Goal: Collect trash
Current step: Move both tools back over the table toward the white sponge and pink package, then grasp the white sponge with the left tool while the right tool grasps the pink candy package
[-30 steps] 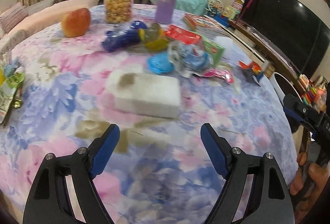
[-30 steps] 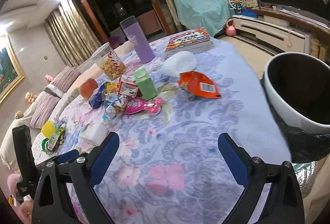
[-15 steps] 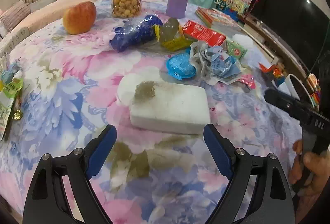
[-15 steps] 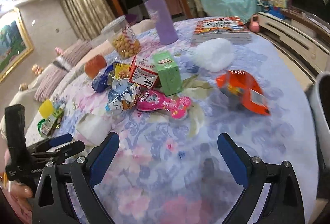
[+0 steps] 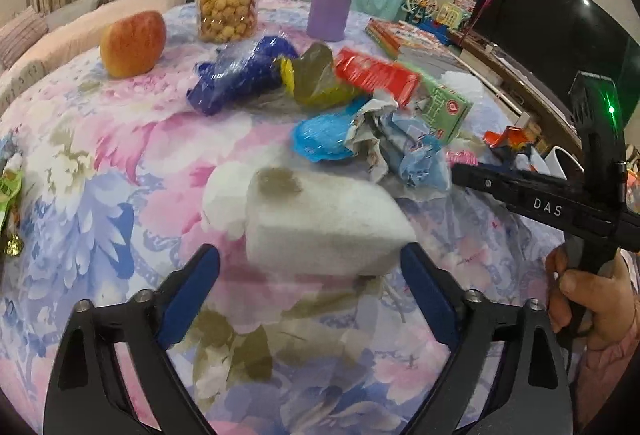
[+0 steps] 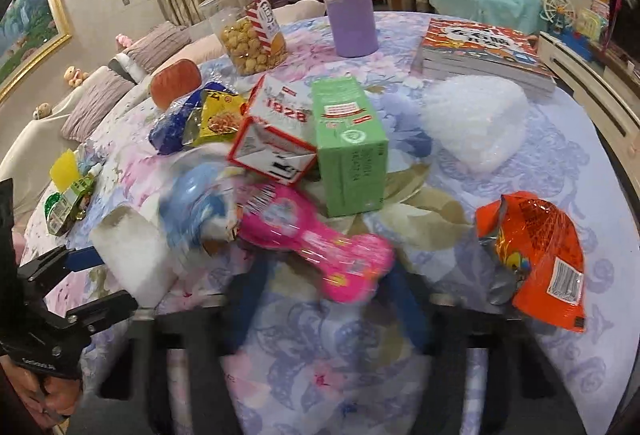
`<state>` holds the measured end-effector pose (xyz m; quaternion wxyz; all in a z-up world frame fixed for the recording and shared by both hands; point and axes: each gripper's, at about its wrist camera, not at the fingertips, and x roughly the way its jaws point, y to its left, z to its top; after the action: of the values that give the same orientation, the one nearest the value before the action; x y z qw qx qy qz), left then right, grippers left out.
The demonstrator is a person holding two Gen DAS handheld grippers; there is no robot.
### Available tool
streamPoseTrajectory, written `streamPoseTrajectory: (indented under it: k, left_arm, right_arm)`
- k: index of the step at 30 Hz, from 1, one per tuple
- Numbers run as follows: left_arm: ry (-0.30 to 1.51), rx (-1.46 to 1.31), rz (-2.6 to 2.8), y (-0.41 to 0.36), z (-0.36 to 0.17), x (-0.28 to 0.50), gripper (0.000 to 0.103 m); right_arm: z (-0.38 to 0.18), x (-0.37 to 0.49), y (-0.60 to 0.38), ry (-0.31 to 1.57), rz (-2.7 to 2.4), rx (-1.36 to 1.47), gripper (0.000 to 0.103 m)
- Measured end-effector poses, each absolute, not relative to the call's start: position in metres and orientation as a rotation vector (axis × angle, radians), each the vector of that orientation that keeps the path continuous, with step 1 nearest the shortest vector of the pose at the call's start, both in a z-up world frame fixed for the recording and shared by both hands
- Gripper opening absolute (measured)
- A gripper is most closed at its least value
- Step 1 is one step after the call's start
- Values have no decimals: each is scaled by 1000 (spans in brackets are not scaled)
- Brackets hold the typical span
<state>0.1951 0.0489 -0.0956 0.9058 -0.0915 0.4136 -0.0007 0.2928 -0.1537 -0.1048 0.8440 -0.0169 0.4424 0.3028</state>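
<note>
Covering the round table, the floral cloth [image 6: 500,375] carried a heap of trash: a red-and-white carton [image 6: 276,139] printed "1928" touched a green carton [image 6: 352,151], with a pink wrapper [image 6: 320,235] just in front. The left gripper [image 5: 310,275] stood wide open around a white foam block [image 5: 320,223], pads not touching. The right gripper [image 6: 324,299], marked "DAS", had just been closing, its blurred fingers flanking the pink wrapper's near end; contact could not be told.
</note>
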Motion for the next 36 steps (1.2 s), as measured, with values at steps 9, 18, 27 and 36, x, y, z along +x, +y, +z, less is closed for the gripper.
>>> streamPoseTrajectory:
  k: [9,18,27,36]
  left_arm:
    - [874,-207,-65,45,-100,182,32]
    - [893,-136,-123,35,-98,158,65]
    - [905,-28,-142,54,-98,178,80]
    - [893,6,-208,44,-98,195,68]
  right_arm:
    - [-104,258,-192,940,635,100,17]
    - [-98,213,-227,964,608,141,22]
    - [-81,212,-207,901,629,-22,56]
    - [-105,233,-180,930,672,-113,52]
